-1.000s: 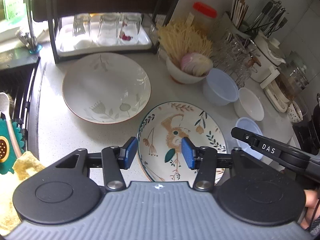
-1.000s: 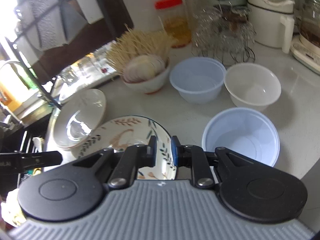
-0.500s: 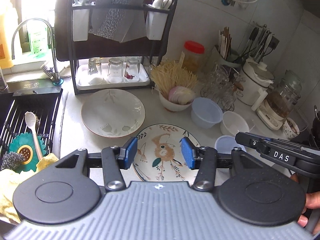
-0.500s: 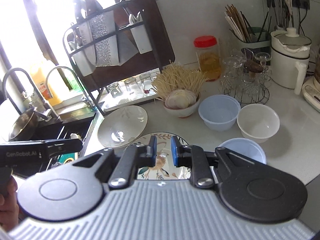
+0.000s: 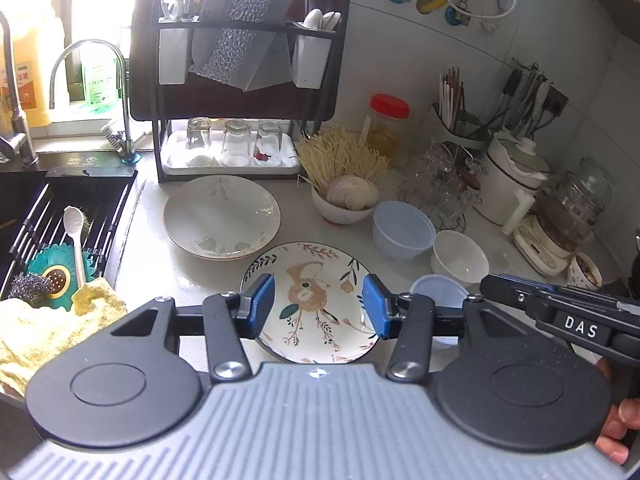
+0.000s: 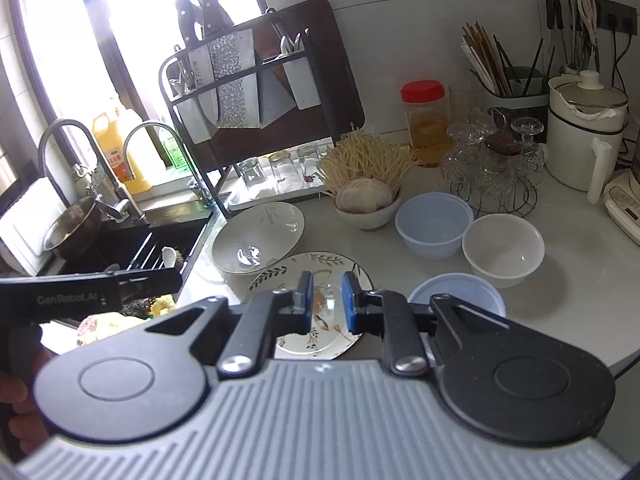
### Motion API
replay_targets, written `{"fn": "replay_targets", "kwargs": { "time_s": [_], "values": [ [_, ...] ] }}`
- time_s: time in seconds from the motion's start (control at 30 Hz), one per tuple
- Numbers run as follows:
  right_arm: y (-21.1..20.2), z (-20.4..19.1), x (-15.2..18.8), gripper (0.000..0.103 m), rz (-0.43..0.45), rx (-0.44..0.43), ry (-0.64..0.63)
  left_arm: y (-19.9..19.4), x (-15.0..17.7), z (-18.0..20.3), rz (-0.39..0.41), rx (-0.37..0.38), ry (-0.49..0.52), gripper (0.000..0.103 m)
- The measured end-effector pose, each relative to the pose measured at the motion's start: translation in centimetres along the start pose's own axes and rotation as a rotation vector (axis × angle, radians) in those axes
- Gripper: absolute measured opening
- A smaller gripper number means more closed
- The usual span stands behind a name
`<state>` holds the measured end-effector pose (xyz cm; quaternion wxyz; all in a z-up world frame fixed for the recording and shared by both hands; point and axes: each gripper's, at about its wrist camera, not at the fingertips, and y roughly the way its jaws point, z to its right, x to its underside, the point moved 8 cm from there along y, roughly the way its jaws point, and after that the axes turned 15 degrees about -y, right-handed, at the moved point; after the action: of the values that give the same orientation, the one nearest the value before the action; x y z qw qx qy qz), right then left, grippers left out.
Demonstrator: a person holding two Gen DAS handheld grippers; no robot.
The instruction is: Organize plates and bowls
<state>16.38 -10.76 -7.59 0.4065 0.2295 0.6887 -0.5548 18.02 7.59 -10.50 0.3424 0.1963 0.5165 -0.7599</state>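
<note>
Hovering above the counter, the left gripper [image 5: 319, 304] hangs half open and empty, the right gripper [image 6: 326, 300] nearly closed, also empty; the floral plate [image 5: 316, 280] below, beside the white plate [image 5: 222, 216], wants a rim-edge approach.

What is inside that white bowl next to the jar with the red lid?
The white bowl holds pale sliced rounds in front and a fan of thin yellow sticks behind them. Whatever lies beneath them is covered.

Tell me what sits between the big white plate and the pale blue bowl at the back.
The white bowl holding noodles and onion slices sits between the big white plate and the pale blue bowl, clearest in the left wrist view.
</note>
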Motion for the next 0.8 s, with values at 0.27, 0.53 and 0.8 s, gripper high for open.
{"fn": "replay_targets", "kwargs": {
  "time_s": [0.27,0.53,0.8],
  "values": [
    [-0.3,2.9,-0.9,0.019,0.02,-0.086,-0.095,0.6,1.4,2.9,0.042,-0.078,-0.069,0.055],
    [0.6,3.0,-0.7,0.019,0.001,-0.197,-0.169,-0.3,2.9,3.1,0.091,-0.152,-0.151,0.055],
    [0.4,1.0,-0.8,0.019,0.002,-0.257,-0.177,-2.9,2.7,0.7,0.131,-0.182,-0.203,0.055]
  ]
}}
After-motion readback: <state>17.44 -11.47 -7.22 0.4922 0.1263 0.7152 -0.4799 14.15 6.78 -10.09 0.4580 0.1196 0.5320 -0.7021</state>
